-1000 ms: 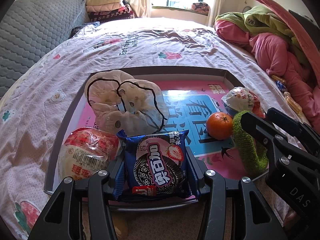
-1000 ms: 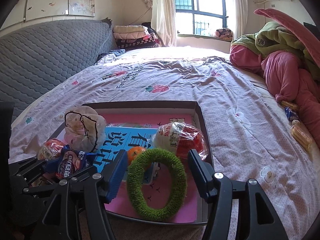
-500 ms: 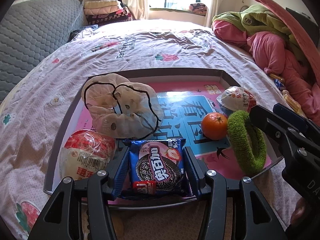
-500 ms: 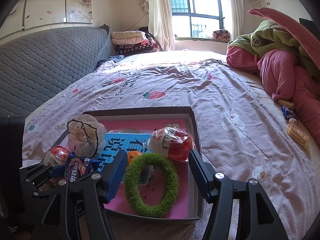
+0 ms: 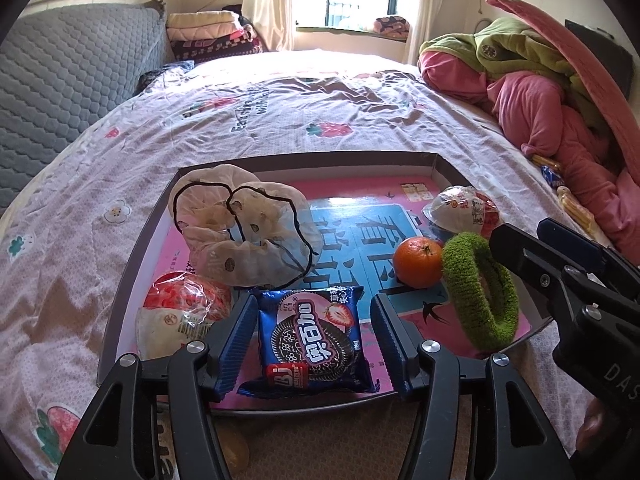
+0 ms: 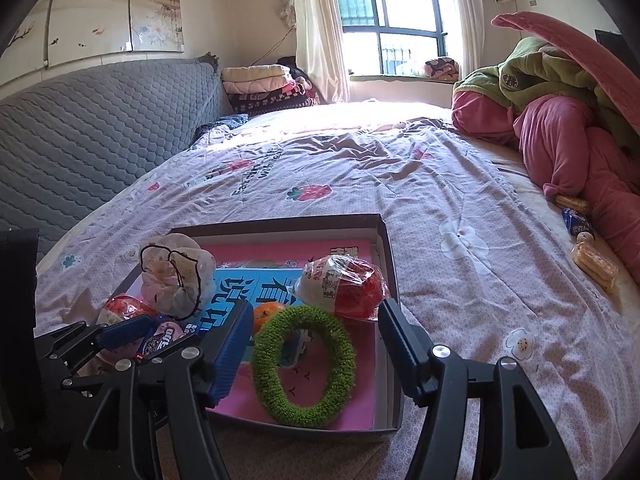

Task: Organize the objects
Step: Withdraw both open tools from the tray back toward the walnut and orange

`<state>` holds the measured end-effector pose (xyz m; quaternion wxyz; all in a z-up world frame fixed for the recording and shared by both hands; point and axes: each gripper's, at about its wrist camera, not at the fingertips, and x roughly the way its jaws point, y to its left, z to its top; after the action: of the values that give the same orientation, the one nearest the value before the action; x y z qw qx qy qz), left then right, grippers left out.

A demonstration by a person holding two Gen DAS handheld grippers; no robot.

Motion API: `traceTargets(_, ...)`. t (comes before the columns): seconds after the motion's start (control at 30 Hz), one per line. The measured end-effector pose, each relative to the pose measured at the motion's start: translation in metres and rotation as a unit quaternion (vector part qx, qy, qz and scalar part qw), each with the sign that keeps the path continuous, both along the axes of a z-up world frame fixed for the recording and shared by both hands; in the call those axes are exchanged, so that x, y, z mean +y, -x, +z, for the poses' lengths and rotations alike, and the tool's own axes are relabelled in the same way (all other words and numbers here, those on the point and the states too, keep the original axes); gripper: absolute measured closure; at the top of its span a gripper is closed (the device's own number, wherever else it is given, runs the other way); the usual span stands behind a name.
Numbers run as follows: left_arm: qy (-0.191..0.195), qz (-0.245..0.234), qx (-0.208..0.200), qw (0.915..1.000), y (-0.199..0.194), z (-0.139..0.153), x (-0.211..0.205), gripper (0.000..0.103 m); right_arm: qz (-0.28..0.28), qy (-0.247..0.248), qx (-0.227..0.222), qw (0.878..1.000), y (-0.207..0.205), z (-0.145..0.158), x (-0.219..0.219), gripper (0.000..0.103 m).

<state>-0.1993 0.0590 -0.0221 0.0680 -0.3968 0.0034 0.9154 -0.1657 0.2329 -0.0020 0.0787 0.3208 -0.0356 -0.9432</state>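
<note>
A shallow box tray (image 5: 304, 159) (image 6: 387, 248) lies on the bed. In it lie a blue Oreo cookie packet (image 5: 311, 338), a tangerine (image 5: 418, 261), a green fuzzy ring (image 5: 480, 292) (image 6: 304, 364), a cream scrunchie bundle (image 5: 240, 232) (image 6: 176, 276) and two red-white wrapped snacks (image 5: 180, 320) (image 6: 344, 286). My left gripper (image 5: 312, 340) is open, its fingers either side of the cookie packet without touching it. My right gripper (image 6: 310, 350) is open, its fingers either side of the green ring, which rests in the tray.
A pink and green quilt pile (image 6: 560, 112) lies at the right. Loose snack packets (image 6: 588, 248) lie on the sheet beside it. A grey quilted headboard (image 6: 80, 128) runs along the left. Folded blankets (image 6: 264, 84) sit by the window.
Both grippers have drawn back from the tray. The left fingers have opened off the cookie packet, which now lies flat in the tray. The ring stays put.
</note>
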Motion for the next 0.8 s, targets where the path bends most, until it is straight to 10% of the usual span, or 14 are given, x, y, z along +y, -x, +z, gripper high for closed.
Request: traceTargets(0.8,-0.026,-0.024,0.074,0.9966,-0.051,0.036,-0.005,0.026,0.019,0.012,0.029,0.999,-0.024,0.020,-0.001,0.029)
